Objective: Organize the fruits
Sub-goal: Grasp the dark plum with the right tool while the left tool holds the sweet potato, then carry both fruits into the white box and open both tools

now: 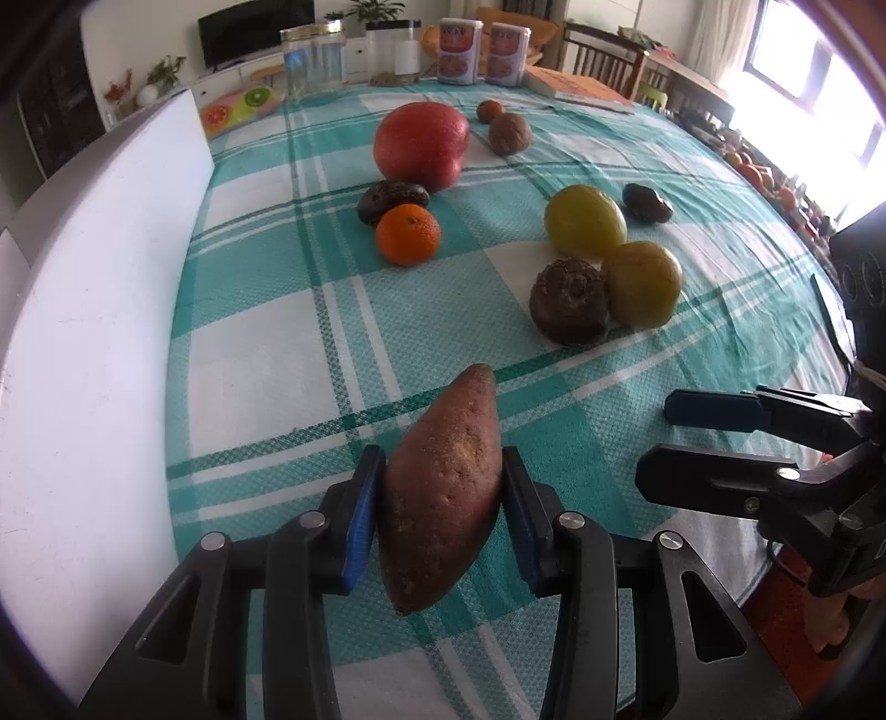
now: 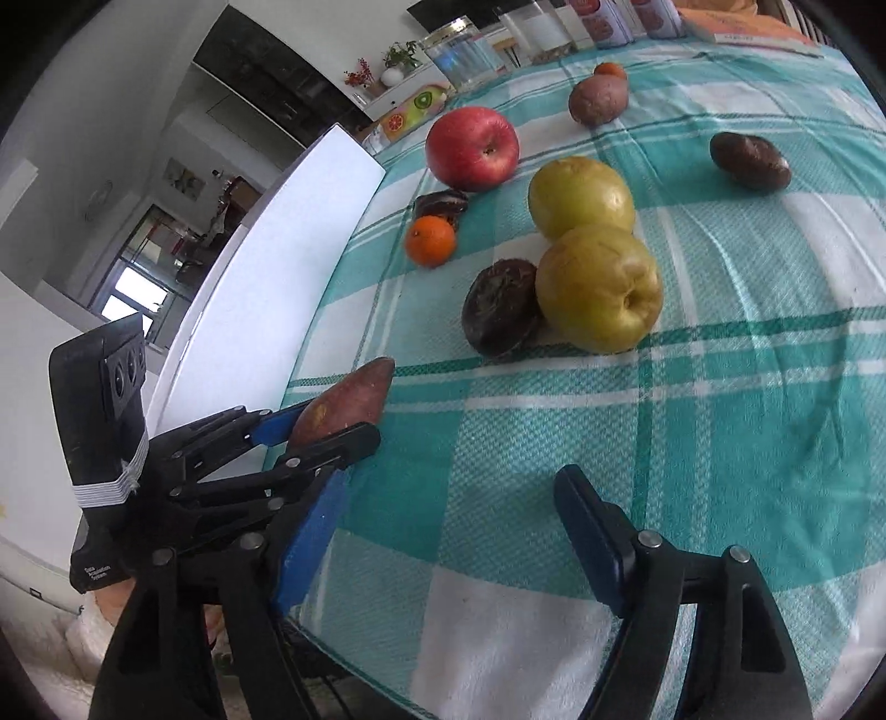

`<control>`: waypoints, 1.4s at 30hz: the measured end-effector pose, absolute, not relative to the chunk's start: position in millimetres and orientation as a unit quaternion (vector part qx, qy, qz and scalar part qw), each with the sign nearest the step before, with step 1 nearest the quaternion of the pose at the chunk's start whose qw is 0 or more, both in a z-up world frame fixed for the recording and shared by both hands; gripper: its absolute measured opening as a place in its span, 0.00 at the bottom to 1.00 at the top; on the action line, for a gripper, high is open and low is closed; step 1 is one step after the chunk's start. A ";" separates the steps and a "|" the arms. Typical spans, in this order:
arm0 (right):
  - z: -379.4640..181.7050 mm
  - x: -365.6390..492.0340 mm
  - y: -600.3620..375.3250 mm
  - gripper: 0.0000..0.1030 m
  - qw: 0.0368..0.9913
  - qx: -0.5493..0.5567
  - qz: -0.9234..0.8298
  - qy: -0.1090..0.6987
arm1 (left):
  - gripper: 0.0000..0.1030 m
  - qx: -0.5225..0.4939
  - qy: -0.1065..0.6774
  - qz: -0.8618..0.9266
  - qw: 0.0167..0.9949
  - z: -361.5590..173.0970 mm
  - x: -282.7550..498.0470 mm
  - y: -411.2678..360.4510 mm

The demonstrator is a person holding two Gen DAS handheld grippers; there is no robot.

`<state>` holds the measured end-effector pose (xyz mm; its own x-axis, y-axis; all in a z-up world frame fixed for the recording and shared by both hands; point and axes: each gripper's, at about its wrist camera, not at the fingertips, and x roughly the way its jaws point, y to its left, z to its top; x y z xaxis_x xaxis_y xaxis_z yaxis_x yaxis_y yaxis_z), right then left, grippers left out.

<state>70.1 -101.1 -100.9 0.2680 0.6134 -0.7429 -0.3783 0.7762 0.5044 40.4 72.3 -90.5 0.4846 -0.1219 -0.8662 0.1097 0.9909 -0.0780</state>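
My left gripper (image 1: 443,482) is shut on a reddish-brown sweet potato (image 1: 443,487) and holds it just above the checked tablecloth near the front edge; the sweet potato also shows in the right wrist view (image 2: 346,407). My right gripper (image 2: 448,531) is open and empty, low over the cloth, to the right of the left one (image 1: 653,437). Ahead lie a red apple (image 1: 421,144), a tangerine (image 1: 408,234), two yellow-green pears (image 1: 584,221) (image 1: 642,282) and several dark brown fruits (image 1: 570,302).
A white board (image 1: 99,310) stands along the table's left edge. Glass jars (image 1: 313,58), two cartons (image 1: 459,50) and an orange book (image 1: 581,86) line the far edge. A small potato (image 1: 508,133) lies behind the apple.
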 end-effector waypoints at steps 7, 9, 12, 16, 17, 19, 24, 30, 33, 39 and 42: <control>-101.5 97.6 -74.7 0.60 0.832 0.109 0.252 0.482 | 0.41 -0.065 0.497 -0.063 0.863 -92.8 27.4 89.3; -102.0 103.2 -68.4 0.59 0.839 0.108 0.235 0.479 | 0.42 -0.059 0.498 -0.067 0.862 -92.6 24.2 87.5; -100.4 106.9 -60.1 0.47 0.852 0.082 0.212 0.471 | 0.43 -0.033 0.503 -0.064 0.861 -95.8 21.1 81.4; -102.1 108.5 -67.0 0.25 0.848 0.089 0.211 0.477 | 0.41 -0.030 0.500 -0.062 0.863 -95.1 19.4 81.4; -100.8 106.1 -70.7 0.25 0.844 0.098 0.218 0.480 | 0.41 -0.042 0.499 -0.064 0.863 -94.7 18.8 84.3; -97.1 98.1 -77.0 0.24 0.836 0.117 0.235 0.481 | 0.40 -0.064 0.495 -0.069 0.864 -93.1 17.0 89.9; -94.6 71.7 -93.5 0.24 0.806 0.121 0.256 0.519 | 0.41 -0.075 0.506 -0.079 0.855 -94.8 11.9 90.9; -98.7 62.8 -102.5 0.27 0.796 0.102 0.251 0.542 | 0.42 -0.043 0.511 -0.079 0.855 -92.6 9.0 82.5; -96.3 67.1 -92.8 0.43 0.798 0.073 0.247 0.545 | 0.47 -0.025 0.505 -0.080 0.859 -85.7 11.0 79.0; -98.2 80.0 -86.7 0.30 0.800 0.072 0.236 0.548 | 0.40 0.001 0.509 -0.077 0.857 -86.4 16.2 75.7; -94.9 72.2 -102.3 0.30 0.799 0.102 0.235 0.544 | 0.39 -0.038 0.501 -0.080 0.861 -81.3 8.6 84.5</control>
<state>72.2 -102.3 -94.9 0.2970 0.4869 -0.8214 -0.2638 0.8686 0.4194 8.6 84.5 -81.3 0.4848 -0.1751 -0.8569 0.0999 0.9844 -0.1447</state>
